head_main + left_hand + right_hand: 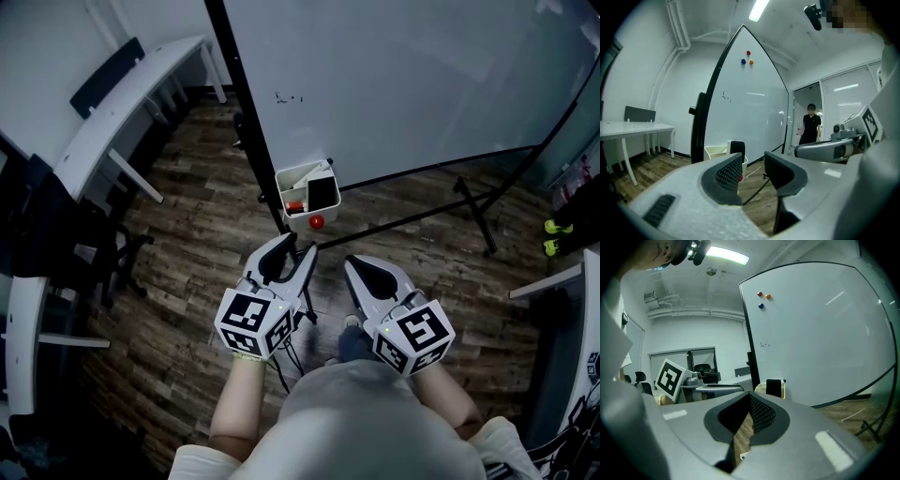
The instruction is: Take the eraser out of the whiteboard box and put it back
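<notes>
In front of your torso: your left gripper [300,246], jaws partly apart, nothing between pads. Just beside it: your right gripper [356,264], jaws closed together, empty. Ahead of both tips, not touching them: white open-topped plastic box [289,178] at lower edge of white whiteboard [403,75]. Black rectangular eraser [322,191] stands upright inside box, at right side. Small red round object [317,221] sits at box's near lower edge.

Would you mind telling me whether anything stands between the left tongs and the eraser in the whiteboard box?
Nothing visible does. The left tongs stand open and empty, with only bare floor below the gap to the eraser, upright in the box.
</notes>
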A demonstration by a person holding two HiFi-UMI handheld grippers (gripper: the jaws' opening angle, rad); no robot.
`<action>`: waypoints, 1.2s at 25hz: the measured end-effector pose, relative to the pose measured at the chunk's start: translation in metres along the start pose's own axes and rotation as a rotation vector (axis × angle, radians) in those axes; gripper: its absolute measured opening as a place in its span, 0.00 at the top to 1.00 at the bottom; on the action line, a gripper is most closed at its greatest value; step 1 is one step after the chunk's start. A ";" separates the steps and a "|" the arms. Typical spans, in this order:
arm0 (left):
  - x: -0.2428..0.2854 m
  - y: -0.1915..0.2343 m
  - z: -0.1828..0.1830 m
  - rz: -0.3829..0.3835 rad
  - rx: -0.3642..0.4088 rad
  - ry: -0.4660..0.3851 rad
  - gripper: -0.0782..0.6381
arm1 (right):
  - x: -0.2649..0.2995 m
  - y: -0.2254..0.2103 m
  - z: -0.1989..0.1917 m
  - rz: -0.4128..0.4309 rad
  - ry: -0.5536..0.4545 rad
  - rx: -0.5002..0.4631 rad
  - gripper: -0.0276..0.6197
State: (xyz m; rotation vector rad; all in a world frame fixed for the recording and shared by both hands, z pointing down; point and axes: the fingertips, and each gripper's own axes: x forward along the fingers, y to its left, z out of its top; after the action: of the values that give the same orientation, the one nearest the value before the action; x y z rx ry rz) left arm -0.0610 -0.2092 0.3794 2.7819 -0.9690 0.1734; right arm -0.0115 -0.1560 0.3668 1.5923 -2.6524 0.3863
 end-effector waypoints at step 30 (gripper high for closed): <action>0.119 0.051 0.013 -0.014 0.133 0.172 0.40 | 0.038 -0.073 0.022 0.057 0.024 0.010 0.95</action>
State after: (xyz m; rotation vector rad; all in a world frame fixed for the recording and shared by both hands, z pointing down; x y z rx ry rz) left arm 0.0009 -0.3231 0.3943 2.8331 -0.9275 0.4828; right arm 0.0362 -0.2261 0.3657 1.5071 -2.6870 0.4186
